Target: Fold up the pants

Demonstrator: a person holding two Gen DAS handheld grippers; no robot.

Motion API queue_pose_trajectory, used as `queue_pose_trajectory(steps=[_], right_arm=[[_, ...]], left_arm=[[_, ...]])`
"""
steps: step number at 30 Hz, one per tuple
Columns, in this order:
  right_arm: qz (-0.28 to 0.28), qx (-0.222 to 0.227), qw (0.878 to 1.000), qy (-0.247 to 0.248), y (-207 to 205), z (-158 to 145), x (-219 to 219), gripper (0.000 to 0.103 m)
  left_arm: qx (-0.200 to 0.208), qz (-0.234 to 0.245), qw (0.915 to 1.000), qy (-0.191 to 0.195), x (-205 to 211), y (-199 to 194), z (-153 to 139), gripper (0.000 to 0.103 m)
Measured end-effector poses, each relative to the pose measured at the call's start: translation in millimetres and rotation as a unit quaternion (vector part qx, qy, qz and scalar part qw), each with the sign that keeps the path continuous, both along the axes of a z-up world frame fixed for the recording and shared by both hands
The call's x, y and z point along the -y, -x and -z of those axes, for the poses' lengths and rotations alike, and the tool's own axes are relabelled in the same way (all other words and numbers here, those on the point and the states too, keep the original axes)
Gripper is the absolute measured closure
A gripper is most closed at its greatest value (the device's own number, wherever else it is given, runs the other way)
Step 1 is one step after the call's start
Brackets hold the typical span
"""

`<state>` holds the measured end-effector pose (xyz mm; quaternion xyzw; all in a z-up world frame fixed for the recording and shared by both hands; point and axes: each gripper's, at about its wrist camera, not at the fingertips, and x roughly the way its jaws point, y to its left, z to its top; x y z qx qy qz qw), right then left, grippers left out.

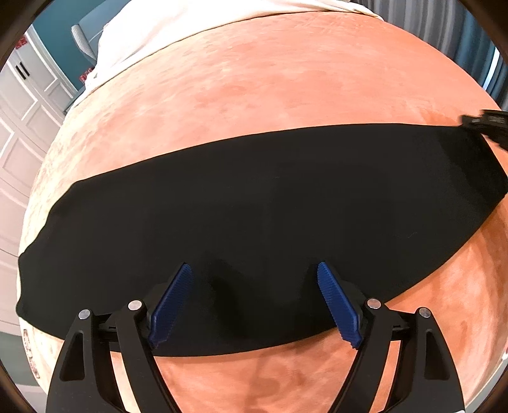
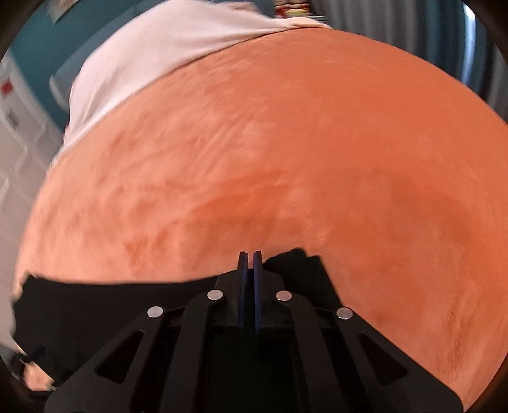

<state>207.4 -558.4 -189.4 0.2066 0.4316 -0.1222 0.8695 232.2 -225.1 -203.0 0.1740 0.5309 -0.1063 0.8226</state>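
Black pants (image 1: pixel 254 216) lie flat in a long band across an orange-covered bed (image 1: pixel 270 85). My left gripper (image 1: pixel 254 270) is open, its blue pads (image 1: pixel 171 305) just above the pants' near edge, holding nothing. My right gripper (image 2: pixel 250 254) is shut, its blue pads pressed together over the far edge of the pants (image 2: pixel 111 305); whether cloth is pinched between them does not show. In the left wrist view the right gripper (image 1: pixel 485 122) shows at the pants' far right corner.
A white sheet (image 1: pixel 190 25) covers the bed's far end and also shows in the right wrist view (image 2: pixel 152 54). White panelled cupboard doors (image 1: pixel 22 104) and a teal wall stand to the left. Curtains (image 1: pixel 470 41) hang at the right.
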Motion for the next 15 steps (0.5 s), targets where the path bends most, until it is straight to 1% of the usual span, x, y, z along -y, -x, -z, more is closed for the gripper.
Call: queue_pose_trajectory(steps=[1,2,3,5,6,8,9,11,13,15], right_arm=[[0.005,0.001,1.000,0.028,9,-6,-1,0.094],[0.008,0.003,0.999,0.052,20,-11,-4,0.087],[0.010,0.008,0.997,0.074,34,-18,-5,0.075],[0.015,0.010,0.996,0.093,58,-23,0,0.062],[0.018,0.006,0.995,0.098,73,-23,2,0.062],[0.020,0.001,0.996,0.092,89,-21,5,0.062],[0.016,0.002,0.996,0.088,93,-21,4,0.062],[0.002,-0.006,0.995,0.097,92,-23,0,0.062],[-0.005,-0.017,0.994,0.107,78,-18,-4,0.057],[0.010,-0.025,0.994,0.104,62,-6,2,0.044]], left_arm=[[0.000,-0.003,1.0000,0.001,-4,-1,-1,0.024],[-0.001,-0.005,1.0000,0.002,-8,-1,-1,0.024],[-0.001,-0.009,1.0000,0.003,-12,-2,-2,0.024],[-0.005,-0.022,0.9997,0.005,-23,-2,-1,0.024],[-0.006,-0.031,0.9994,0.009,-30,-2,-2,0.024],[-0.007,-0.039,0.9992,0.011,-38,-1,-1,0.024],[-0.007,-0.043,0.9990,0.009,-41,0,0,0.024],[-0.008,-0.049,0.9987,0.005,-48,1,1,0.024],[-0.007,-0.057,0.9983,0.002,-56,1,-1,0.024],[-0.004,-0.062,0.9981,0.000,-65,2,-4,0.024]])
